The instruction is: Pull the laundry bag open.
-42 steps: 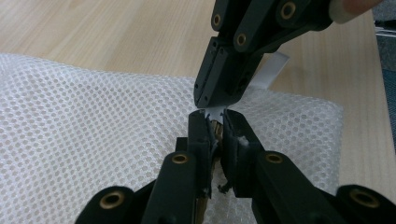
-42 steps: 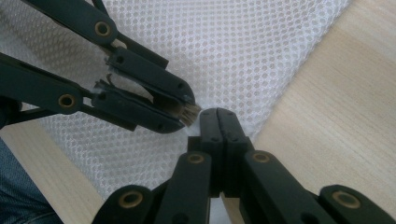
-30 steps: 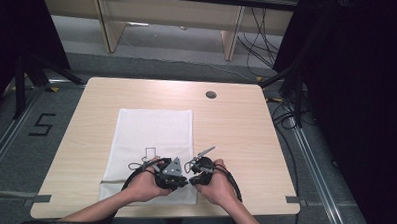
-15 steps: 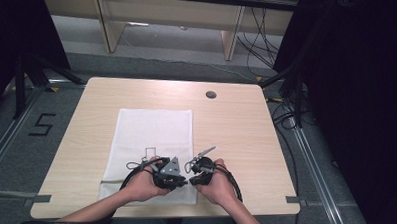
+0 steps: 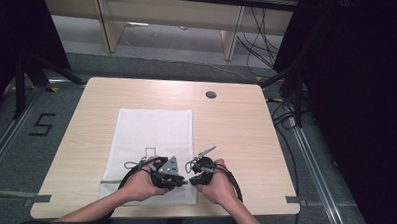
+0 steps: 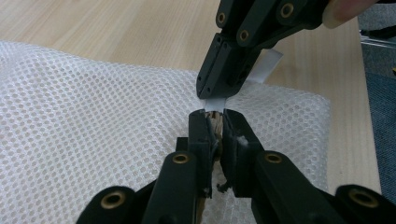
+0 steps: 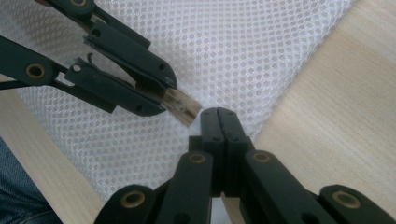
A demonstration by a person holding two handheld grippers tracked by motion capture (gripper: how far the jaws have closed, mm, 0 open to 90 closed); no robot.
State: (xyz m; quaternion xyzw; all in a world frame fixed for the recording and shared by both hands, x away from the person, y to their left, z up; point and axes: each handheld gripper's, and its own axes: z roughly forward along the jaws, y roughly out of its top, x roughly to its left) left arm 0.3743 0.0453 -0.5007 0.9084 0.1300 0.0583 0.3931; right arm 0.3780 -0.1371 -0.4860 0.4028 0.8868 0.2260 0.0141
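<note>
Lab: floor tape (image 5: 39,199), cables (image 5: 264,32) (black curtains (image 5: 355,86)).

One wooden table (image 5: 247,125) stands in the scene. One white mesh bag (image 5: 154,133) lies on it, left of the middle. One round dark grommet (image 5: 211,95) sits in the far right part of the tabletop. Two grippers meet at the near edge: one left gripper (image 5: 181,181), one right gripper (image 5: 191,180). Two hands hold them.

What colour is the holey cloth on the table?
White mesh cloth, dotted with small holes; clearest in the right gripper view.
</note>
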